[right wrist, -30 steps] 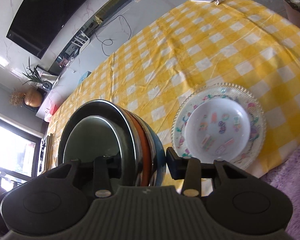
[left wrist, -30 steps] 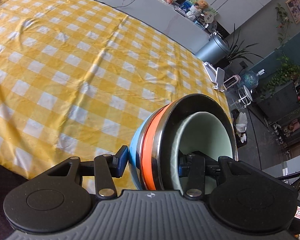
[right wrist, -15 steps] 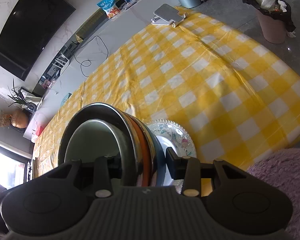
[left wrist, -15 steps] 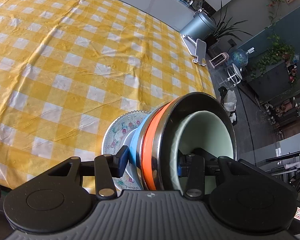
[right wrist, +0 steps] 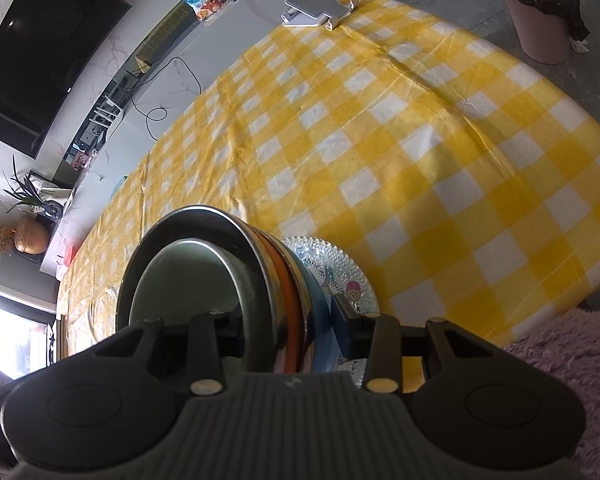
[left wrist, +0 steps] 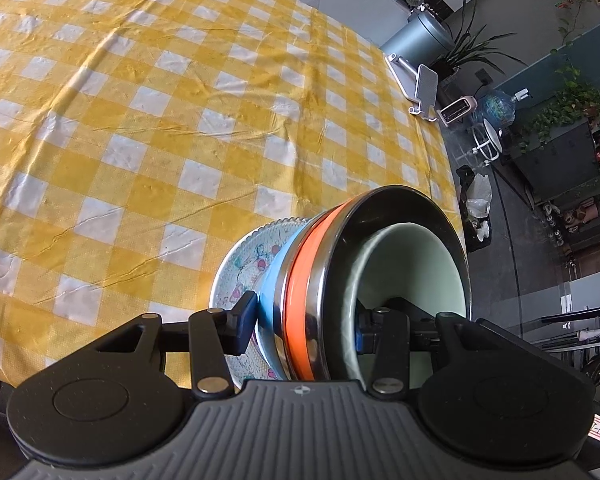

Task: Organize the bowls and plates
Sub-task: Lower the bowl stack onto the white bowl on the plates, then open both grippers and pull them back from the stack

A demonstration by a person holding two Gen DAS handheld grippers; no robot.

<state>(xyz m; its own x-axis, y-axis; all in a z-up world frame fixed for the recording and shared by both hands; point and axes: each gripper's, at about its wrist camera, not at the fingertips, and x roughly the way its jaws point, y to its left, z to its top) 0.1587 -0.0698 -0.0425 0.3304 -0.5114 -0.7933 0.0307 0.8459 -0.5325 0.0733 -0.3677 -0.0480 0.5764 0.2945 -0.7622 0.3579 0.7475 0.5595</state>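
Both grippers clamp one nested stack of bowls [left wrist: 320, 280] by opposite rims: a pale green bowl inside a steel one, then orange, steel and light blue bowls. My left gripper [left wrist: 304, 328] is shut on its rim. My right gripper [right wrist: 284, 320] is shut on the stack [right wrist: 260, 280] from the other side. The stack sits over a patterned glass plate [left wrist: 240, 276] near the table's front edge, also in the right wrist view [right wrist: 340, 276]. Whether the stack touches the plate is hidden.
The table carries a yellow-and-white checked cloth [left wrist: 140, 120]. A white phone stand [right wrist: 316, 8] sits at its far edge. A pink bin [right wrist: 544, 32] stands on the floor beyond. A purple fuzzy seat [right wrist: 572, 360] is beside the table's front edge.
Both grippers carried the bowl stack sideways to the patterned plate and lowered it over the plate. The grip on the stack has not changed.
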